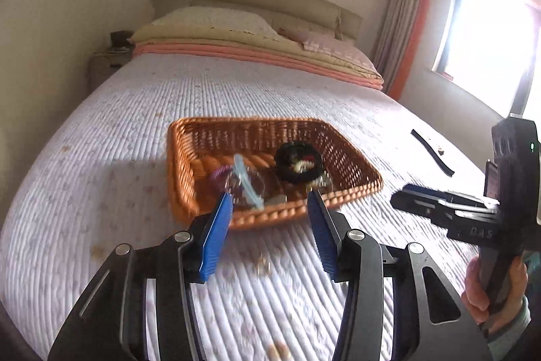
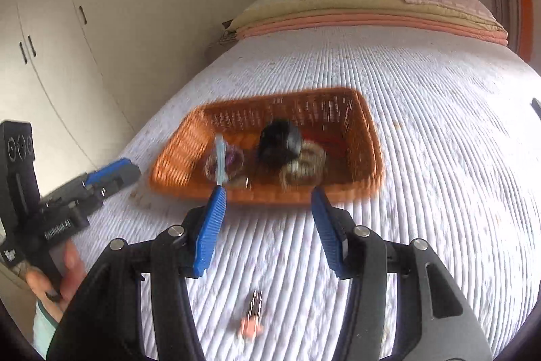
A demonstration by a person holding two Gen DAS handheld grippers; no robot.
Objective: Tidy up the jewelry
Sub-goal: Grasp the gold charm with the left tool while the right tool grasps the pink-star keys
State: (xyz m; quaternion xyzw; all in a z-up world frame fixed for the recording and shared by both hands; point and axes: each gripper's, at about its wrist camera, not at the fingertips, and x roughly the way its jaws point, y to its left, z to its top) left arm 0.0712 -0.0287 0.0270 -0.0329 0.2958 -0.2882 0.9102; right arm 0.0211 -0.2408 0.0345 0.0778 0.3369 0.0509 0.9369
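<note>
An orange wicker basket [image 1: 189, 158] lies on the bed and holds a black scrunchie [image 1: 297, 163], a light blue clip [image 1: 247, 181], a purple hair tie [image 1: 219, 175] and beaded bracelets. It also shows in the right wrist view [image 2: 179, 154], blurred. My left gripper [image 1: 270, 202] is open and empty just before the basket's near rim. My right gripper [image 2: 267, 195] is open and empty, also near the rim; it shows from the side in the left wrist view [image 1: 405, 195]. A small orange-pink hair clip [image 2: 252, 320] lies on the quilt below the right gripper.
The bed has a white quilted cover [image 1: 101, 178]. A black strip [image 1: 432, 153] lies on it at the right. Small brownish bits [image 1: 263, 266] lie near the left gripper. Pillows and folded blankets [image 1: 257, 46] are at the head. White wardrobes [image 2: 67, 22] stand left.
</note>
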